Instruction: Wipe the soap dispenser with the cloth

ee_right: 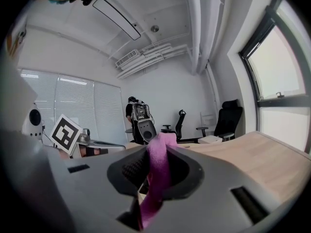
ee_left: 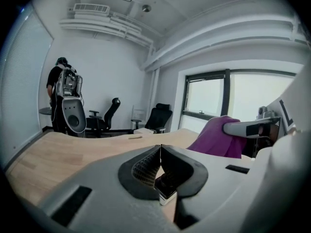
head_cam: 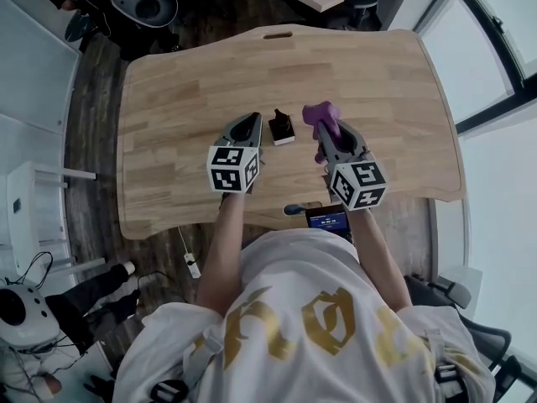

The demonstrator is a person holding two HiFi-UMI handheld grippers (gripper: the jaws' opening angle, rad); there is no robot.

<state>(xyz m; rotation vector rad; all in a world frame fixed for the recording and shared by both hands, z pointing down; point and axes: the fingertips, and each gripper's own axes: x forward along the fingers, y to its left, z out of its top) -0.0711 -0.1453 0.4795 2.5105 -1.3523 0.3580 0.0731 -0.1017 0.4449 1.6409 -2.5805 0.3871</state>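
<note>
Head view: soap dispenser (head_cam: pixel 281 128) stands on worktop (head_cam: pixel 168 99), between left tool (head_cam: pixel 251 122) and right tool (head_cam: pixel 327 134). Left gripper view: left tool clenched, nothing held. Right gripper view: right tool clamped on purple cloth (ee_right: pixel 158 164).

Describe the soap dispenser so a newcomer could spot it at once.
On the wooden table, look between the left tool and the right tool. The soap dispenser stands there: small, black top on a white base, unlike the purple cloth clamped in the right tool.
</note>
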